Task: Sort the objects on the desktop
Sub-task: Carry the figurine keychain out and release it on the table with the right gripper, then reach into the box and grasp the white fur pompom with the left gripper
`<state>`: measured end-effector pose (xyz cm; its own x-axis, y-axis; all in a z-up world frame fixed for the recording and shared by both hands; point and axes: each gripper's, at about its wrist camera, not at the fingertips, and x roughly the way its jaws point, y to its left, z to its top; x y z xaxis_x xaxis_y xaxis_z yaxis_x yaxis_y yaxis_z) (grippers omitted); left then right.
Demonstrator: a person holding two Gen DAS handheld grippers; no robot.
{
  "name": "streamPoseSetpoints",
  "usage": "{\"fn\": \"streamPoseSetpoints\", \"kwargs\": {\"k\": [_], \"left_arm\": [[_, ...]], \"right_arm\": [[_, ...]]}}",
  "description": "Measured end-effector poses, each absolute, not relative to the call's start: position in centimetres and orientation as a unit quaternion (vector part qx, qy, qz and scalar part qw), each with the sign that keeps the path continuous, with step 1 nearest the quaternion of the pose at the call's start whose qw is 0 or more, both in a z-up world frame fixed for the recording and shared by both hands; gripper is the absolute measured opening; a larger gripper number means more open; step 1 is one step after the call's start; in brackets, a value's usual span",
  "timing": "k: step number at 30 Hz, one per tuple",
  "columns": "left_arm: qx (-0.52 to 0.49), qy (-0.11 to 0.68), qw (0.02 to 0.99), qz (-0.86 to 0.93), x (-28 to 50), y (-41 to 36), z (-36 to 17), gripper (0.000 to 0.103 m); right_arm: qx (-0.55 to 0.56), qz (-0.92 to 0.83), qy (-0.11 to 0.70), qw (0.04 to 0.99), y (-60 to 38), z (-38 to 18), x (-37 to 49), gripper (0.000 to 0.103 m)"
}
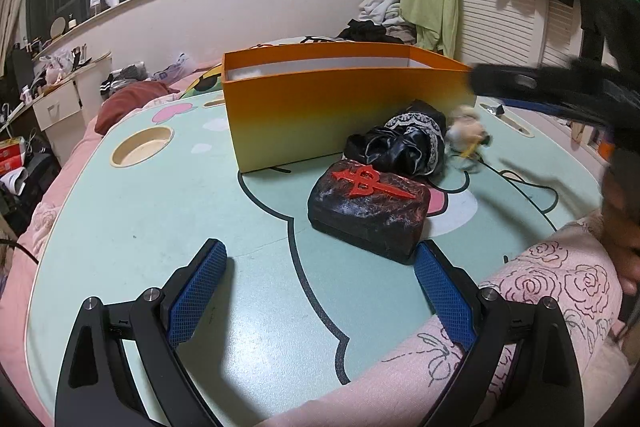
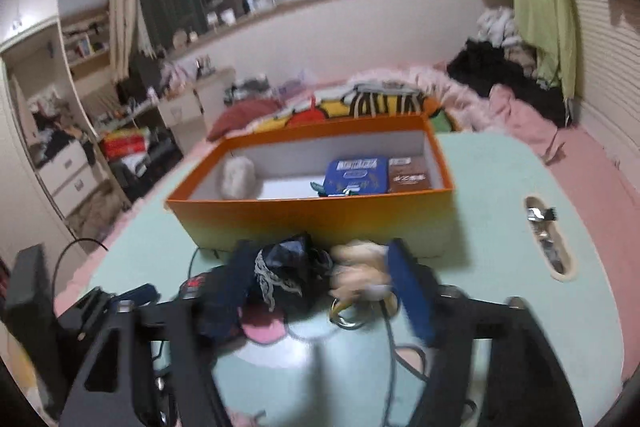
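Sorting continues on the green table (image 1: 168, 211), with the orange box (image 2: 320, 215) standing toward its far side and already holding a blue tin (image 2: 357, 175), a brown packet (image 2: 409, 178) and a pale fuzzy lump (image 2: 237, 177). Still outside, just in front of the box wall: a black stone-like case with a red emblem (image 1: 370, 213), a black lace-trimmed cloth (image 1: 404, 143) and a small pale keyring toy (image 2: 362, 273).

Left gripper (image 1: 320, 291): fingers spread, empty, low over the table near the case.

Right gripper (image 2: 320, 291): fingers apart, blurred, straddling cloth and toy without pressing either.

Risk: closing here may pinch the cloth together with the toy, since they touch; the trailing ring could snag the box rim.
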<state>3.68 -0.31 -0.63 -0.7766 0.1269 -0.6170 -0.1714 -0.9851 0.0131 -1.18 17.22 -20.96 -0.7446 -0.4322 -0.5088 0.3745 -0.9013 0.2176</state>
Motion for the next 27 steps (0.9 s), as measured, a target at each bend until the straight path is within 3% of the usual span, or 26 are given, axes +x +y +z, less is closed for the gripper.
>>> {"fn": "streamPoseSetpoints", "kwargs": {"k": [6, 8, 27], "left_arm": [[-0.325, 0.034, 0.079, 0.942, 3.7, -0.3, -0.6, 0.094], [-0.324, 0.038, 0.079, 0.942, 3.7, -0.1, -0.6, 0.094], [-0.308, 0.037, 0.083, 0.947, 4.2, -0.3, 0.3, 0.092]], "right_arm": [[0.349, -0.913, -0.006, 0.213, 17.5, -25.3, 0.5, 0.074], [0.321, -0.929, 0.056, 0.179, 16.2, -26.5, 1.4, 0.081], [0.322, -0.929, 0.050, 0.174, 16.1, -26.5, 1.2, 0.086]]}}
